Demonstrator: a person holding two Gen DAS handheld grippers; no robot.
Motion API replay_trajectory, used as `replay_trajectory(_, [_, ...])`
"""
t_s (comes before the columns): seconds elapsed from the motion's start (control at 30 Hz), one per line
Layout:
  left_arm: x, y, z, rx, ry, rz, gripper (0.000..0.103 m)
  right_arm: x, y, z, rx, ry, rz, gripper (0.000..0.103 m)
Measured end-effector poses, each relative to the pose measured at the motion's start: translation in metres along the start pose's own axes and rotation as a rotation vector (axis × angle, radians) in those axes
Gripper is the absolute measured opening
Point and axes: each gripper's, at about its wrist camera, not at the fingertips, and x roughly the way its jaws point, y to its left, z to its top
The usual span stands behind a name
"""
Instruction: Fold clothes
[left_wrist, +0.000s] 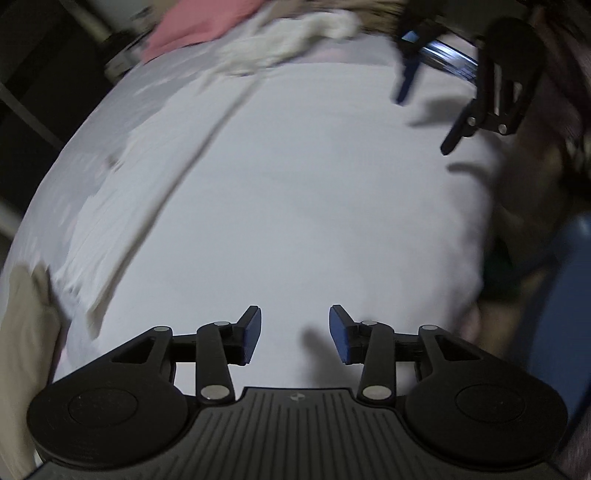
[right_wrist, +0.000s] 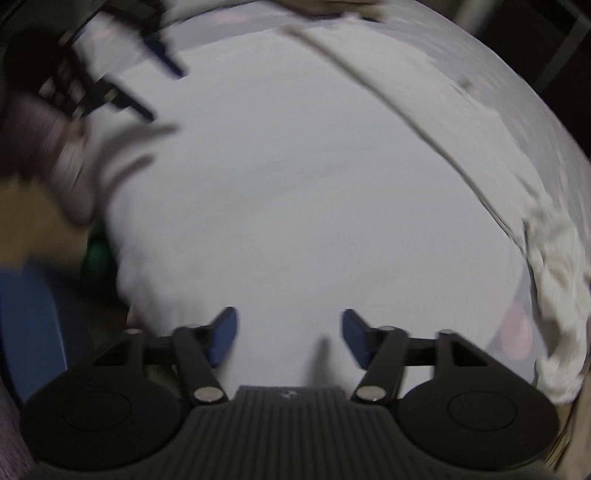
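Both my grippers hang open, pointing down, with nothing in them.

My left gripper (left_wrist: 294, 334), a black plastic two-finger tool with blue pads, has a clear gap between its fingers, and nothing sits in that gap. My right gripper (right_wrist: 288, 338), the same black tool with blue pads, has its fingers even wider apart, and they hold nothing too. From the left wrist view I see the right gripper far off at the top right, a bit blurry, its two dark fingers apart. From the right wrist view I see the left gripper at the top left, blurry too. The two grippers are well apart from each other.
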Motion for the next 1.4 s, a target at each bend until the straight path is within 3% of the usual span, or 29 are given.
replay_trajectory(0.13, [0.006,-0.037,-0.007,0.129,0.009,0.002,0.043,0.004,0.040,-0.008,-0.168,0.014,-0.001,0.071])
replay_trajectory(0.2, [0.010,-0.058,-0.012,0.215,0.007,0.022,0.051,0.009,0.057,-0.012,-0.237,0.025,-0.025,0.077])
replay_trajectory(0.37, [0.025,-0.108,-0.031,0.432,0.023,0.070,0.052,0.025,0.098,-0.028,-0.441,0.059,-0.127,0.078])
replay_trajectory(0.53, [0.047,-0.143,-0.060,0.687,0.041,0.175,0.057,0.040,0.121,-0.045,-0.616,0.075,-0.209,0.079])
replay_trajectory(0.57, [0.051,-0.147,-0.065,0.723,0.041,0.192,0.061,0.042,0.122,-0.047,-0.640,0.077,-0.221,0.079])
replay_trajectory(0.67, [0.056,-0.149,-0.072,0.775,0.034,0.212,0.060,0.044,0.122,-0.048,-0.677,0.073,-0.242,0.078])
replay_trajectory(0.7, [0.055,-0.147,-0.072,0.773,0.030,0.215,0.052,0.044,0.120,-0.048,-0.684,0.069,-0.247,0.074])
replay_trajectory(0.73, [0.054,-0.143,-0.070,0.755,0.024,0.215,0.046,0.045,0.119,-0.048,-0.690,0.066,-0.252,0.063])
replay_trajectory(0.8, [0.049,-0.133,-0.063,0.689,0.022,0.187,0.033,0.038,0.117,-0.046,-0.667,0.051,-0.268,0.050])
replay_trajectory(0.9, [0.041,-0.116,-0.053,0.543,0.046,0.103,0.022,0.027,0.108,-0.040,-0.592,0.059,-0.208,0.042])
replay_trajectory(0.97, [0.035,-0.108,-0.050,0.479,0.062,0.067,0.012,0.019,0.104,-0.038,-0.565,0.057,-0.188,0.029])
replay_trajectory(1.03, [0.030,-0.103,-0.049,0.447,0.068,0.070,0.005,0.013,0.105,-0.038,-0.553,0.038,-0.214,0.010])
replay_trajectory(1.23, [0.016,-0.075,-0.040,0.298,0.046,0.090,0.003,0.001,0.092,-0.027,-0.471,-0.029,-0.311,0.006])
replay_trajectory(1.4, [0.013,-0.034,-0.025,0.180,-0.003,0.177,0.003,0.002,0.072,-0.011,-0.400,-0.057,-0.382,0.006])
